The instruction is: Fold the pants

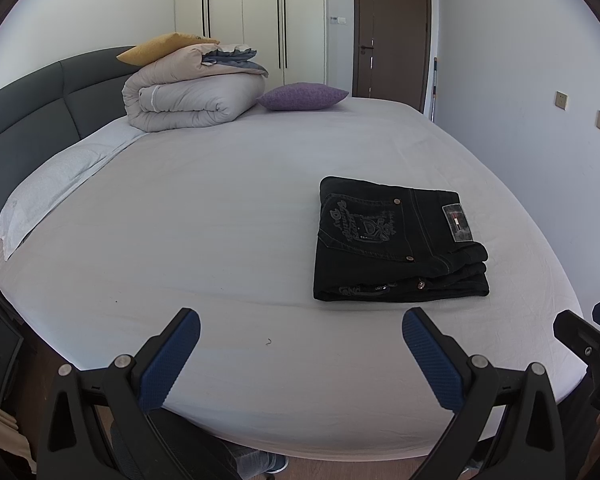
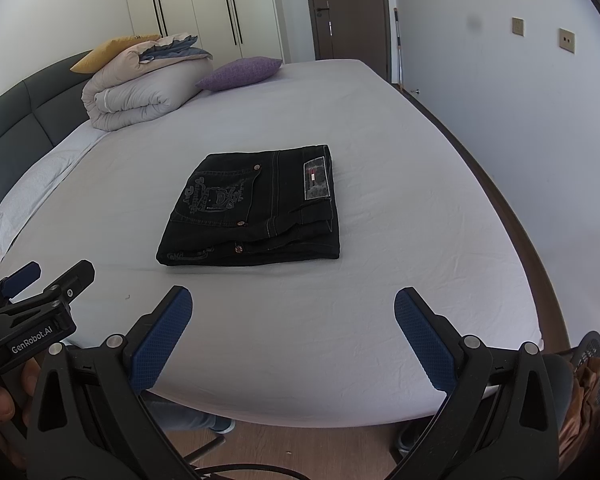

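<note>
On the bed (image 1: 220, 208), toward its right side, lie the pants (image 1: 396, 240), black jeans folded into a compact rectangular stack of several layers. A back pocket with pale embroidery faces up, and a grey brand patch (image 1: 457, 223) sits on the waistband at the right end. Folded edges show along the near side of the stack, with a few metal rivets among them. From the right wrist view the pants (image 2: 256, 208) sit near the middle of the sheet, square to the near edge.

Both claws hang over the near edge of the bed, well apart from the pants and touching nothing. The left claw (image 1: 300, 344) has its blue-padded fingers spread wide, with only sheet between them. The right claw (image 2: 294, 324) is spread just as wide and holds nothing. Each shows at the edge of the other's view, the left one (image 2: 40, 280) at the far left, the right one (image 1: 588, 328) at the far right.

At the far left of the bed a folded duvet (image 1: 192, 100) carries a yellow pillow (image 1: 160, 50) and a grey-blue folded cloth. A purple cushion (image 1: 300, 96) lies just beside the duvet on its right. A white pillow (image 1: 48, 196) rests along the dark headboard (image 1: 28, 108) on the left. Beyond the bed stand white wardrobes (image 1: 260, 16) and a brown door (image 1: 392, 28).
</note>
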Tool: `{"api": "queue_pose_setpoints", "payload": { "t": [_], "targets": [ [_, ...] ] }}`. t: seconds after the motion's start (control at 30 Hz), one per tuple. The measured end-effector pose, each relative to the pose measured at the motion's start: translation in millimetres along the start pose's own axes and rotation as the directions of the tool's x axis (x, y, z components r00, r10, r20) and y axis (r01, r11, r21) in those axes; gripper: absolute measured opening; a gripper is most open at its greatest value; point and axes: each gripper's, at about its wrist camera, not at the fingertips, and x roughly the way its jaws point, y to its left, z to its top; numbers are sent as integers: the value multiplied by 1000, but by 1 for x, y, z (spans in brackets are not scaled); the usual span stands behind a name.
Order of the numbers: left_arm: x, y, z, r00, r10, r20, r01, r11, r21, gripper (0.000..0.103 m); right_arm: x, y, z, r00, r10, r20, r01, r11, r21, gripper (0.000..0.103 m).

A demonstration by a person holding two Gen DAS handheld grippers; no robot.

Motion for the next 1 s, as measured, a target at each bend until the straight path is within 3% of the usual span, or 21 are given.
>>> {"api": "queue_pose_setpoints", "payload": {
  "t": [1.0],
  "targets": [
    [1,0,-2,1000,-1,-2,1,1000,2,103,0,-3,2,1000,1,-1,-1,1000,0,103]
  ]
}}
